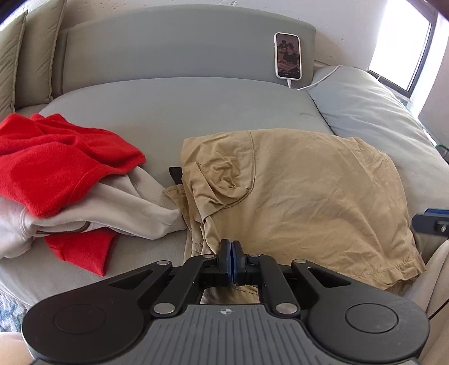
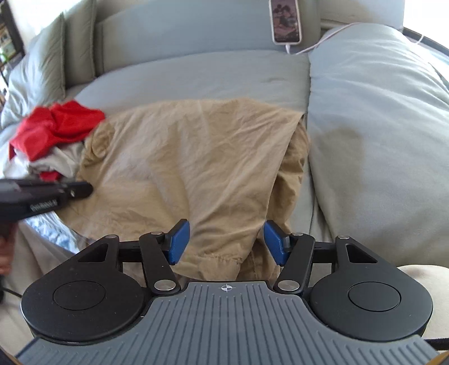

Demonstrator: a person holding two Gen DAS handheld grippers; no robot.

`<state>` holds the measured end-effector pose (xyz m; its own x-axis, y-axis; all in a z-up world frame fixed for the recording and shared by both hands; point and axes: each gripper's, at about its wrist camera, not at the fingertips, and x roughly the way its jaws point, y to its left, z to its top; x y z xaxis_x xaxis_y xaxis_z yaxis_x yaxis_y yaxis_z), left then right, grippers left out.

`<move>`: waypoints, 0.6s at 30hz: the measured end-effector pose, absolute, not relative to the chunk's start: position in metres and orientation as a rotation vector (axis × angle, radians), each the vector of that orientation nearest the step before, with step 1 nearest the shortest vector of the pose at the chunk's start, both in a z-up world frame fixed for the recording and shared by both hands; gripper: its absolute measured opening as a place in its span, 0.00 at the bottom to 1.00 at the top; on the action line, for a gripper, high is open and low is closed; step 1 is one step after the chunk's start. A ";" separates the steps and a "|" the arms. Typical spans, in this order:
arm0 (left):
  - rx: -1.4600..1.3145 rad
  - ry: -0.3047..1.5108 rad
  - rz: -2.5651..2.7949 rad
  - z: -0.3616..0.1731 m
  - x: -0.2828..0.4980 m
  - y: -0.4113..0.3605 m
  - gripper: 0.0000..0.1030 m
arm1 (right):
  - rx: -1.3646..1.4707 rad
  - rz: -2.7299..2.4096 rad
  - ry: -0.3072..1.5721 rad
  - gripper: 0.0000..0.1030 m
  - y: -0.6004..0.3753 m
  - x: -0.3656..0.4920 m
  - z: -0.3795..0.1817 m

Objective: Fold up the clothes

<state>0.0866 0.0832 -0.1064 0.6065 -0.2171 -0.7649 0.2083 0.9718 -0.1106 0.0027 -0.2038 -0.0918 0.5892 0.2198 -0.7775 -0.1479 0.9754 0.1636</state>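
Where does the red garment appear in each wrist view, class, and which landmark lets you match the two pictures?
Left wrist view: the red garment fills the left side, lying on a grey-white garment, left of the tan trousers.
Right wrist view: the red garment is small, at upper left, beyond the trousers' left edge.
Shared landmark: the phone leaning on the backrest, top right of centre.

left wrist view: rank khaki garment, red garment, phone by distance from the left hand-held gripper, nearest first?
From the left hand-held gripper:
1. Khaki garment: directly under and ahead of the closed jaws, spreading right.
2. Red garment: off to the left, on the pile with a beige garment.
3. Phone: farthest, propped against the backrest, right of centre.
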 end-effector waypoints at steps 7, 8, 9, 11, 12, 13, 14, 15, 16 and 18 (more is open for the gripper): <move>-0.044 0.891 -0.242 -0.106 0.093 0.081 0.08 | 0.089 0.204 0.721 0.21 -0.178 0.035 -0.068; -0.040 0.890 -0.240 -0.106 0.093 0.081 0.08 | 0.093 0.213 0.718 0.21 -0.169 0.046 -0.072; -0.040 0.889 -0.238 -0.106 0.093 0.081 0.08 | 0.083 0.213 0.707 0.23 -0.158 0.058 -0.079; -0.041 0.887 -0.234 -0.105 0.091 0.082 0.08 | 0.034 0.210 0.676 0.32 -0.138 0.076 -0.094; -0.037 0.887 -0.235 -0.105 0.091 0.081 0.08 | 0.012 0.200 0.671 0.37 -0.129 0.086 -0.102; -0.033 0.887 -0.235 -0.105 0.091 0.081 0.08 | -0.001 0.194 0.654 0.37 -0.125 0.090 -0.108; -0.031 0.886 -0.237 -0.105 0.092 0.081 0.08 | -0.007 0.195 0.648 0.37 -0.125 0.094 -0.113; -0.028 0.886 -0.238 -0.105 0.092 0.081 0.09 | -0.014 0.195 0.644 0.33 -0.125 0.097 -0.118; -0.031 0.886 -0.240 -0.105 0.092 0.082 0.09 | -0.021 0.182 0.656 0.22 -0.131 0.098 -0.121; -0.045 0.886 -0.245 -0.106 0.092 0.085 0.08 | -0.013 0.091 0.668 0.21 -0.156 0.094 -0.126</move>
